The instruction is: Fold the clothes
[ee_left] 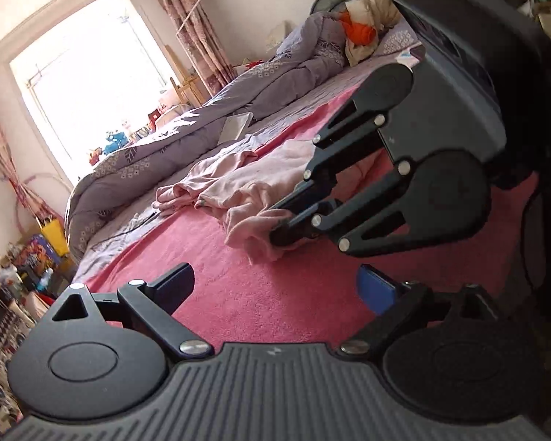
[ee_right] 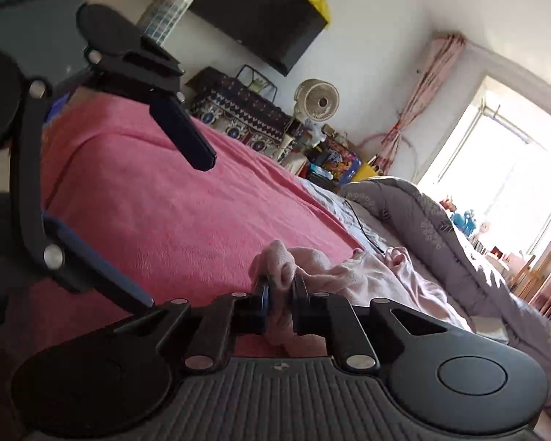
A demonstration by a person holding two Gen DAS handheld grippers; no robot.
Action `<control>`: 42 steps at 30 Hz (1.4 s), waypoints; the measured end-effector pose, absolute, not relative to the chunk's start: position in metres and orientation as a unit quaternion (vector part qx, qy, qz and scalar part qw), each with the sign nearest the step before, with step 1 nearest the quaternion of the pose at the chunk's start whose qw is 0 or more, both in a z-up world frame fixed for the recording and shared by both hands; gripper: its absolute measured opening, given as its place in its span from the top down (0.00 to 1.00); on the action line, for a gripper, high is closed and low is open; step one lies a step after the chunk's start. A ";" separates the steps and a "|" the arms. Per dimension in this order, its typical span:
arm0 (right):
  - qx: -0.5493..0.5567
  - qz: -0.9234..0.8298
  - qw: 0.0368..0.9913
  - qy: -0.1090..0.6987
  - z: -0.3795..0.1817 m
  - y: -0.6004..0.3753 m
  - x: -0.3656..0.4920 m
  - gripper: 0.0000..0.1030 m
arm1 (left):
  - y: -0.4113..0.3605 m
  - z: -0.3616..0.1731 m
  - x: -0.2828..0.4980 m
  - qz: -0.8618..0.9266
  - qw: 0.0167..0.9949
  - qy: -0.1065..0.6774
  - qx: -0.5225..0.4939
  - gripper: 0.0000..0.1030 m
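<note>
Pinching a fold of the pink garment [ee_right: 352, 275], the right tongs [ee_right: 281, 290] sit low over the bed, pads pressed close with cloth bunched up between them. From the left wrist view the same right tongs [ee_left: 281, 229] reach in from the right, tips buried in the near edge of the garment [ee_left: 246, 187].

Left tongs [ee_left: 275, 286] spread wide, nothing between the pads, hovering over bare pink blanket [ee_left: 238, 294]. One pad is blue [ee_left: 376, 290], the other dark [ee_left: 176, 286]. From the right wrist view the left tongs [ee_right: 176, 228] come in from the upper left, also spread, clear of the garment.

Garment lies crumpled on the blanket, strung out toward the far side of the bed, where one end runs onto the lilac sheet [ee_left: 294, 110]. It is not flat; several ridges and a twisted sleeve-like part show.

Beyond it a grey-lilac quilt [ee_left: 187, 139] is heaped along the far side of the bed. A flat pale object [ee_left: 235, 126] rests beside the quilt. Near the headboard, a heap of cream and orange cloth [ee_left: 363, 25].

Bright window [ee_left: 92, 84] behind, patterned curtains [ee_left: 191, 25] at its sides. A fan [ee_right: 317, 101] stands past the foot of the bed among clutter. Dark cabinet [ee_right: 260, 11] on the wall above.
</note>
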State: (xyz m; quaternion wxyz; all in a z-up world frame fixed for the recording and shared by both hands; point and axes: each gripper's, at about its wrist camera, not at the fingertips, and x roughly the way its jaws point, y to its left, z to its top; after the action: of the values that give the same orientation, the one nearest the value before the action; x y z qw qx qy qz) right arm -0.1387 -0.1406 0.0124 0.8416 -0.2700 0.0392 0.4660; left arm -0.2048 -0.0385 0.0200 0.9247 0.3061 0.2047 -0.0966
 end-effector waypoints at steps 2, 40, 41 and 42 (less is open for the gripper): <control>-0.228 0.485 0.842 0.053 0.023 -0.151 -0.133 0.85 | -0.042 0.019 -0.200 -0.091 0.916 0.199 0.337 0.07; -0.439 0.409 0.800 0.003 -0.017 -0.210 -0.106 0.66 | -0.086 0.038 -0.165 -0.063 0.835 0.201 0.507 0.29; -0.436 0.409 0.802 0.002 -0.017 -0.214 -0.109 0.66 | -0.099 0.040 -0.166 -0.087 0.832 0.190 0.514 0.18; -0.436 0.408 0.802 0.001 -0.017 -0.215 -0.109 0.66 | -0.112 0.034 -0.166 -0.103 0.817 0.183 0.537 0.17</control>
State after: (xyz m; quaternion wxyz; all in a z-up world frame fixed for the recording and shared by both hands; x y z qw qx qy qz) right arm -0.1086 -0.2145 -0.0171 0.8018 -0.4362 0.0007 0.4085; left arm -0.1655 -0.1117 0.0336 0.8170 0.5372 0.1827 -0.1027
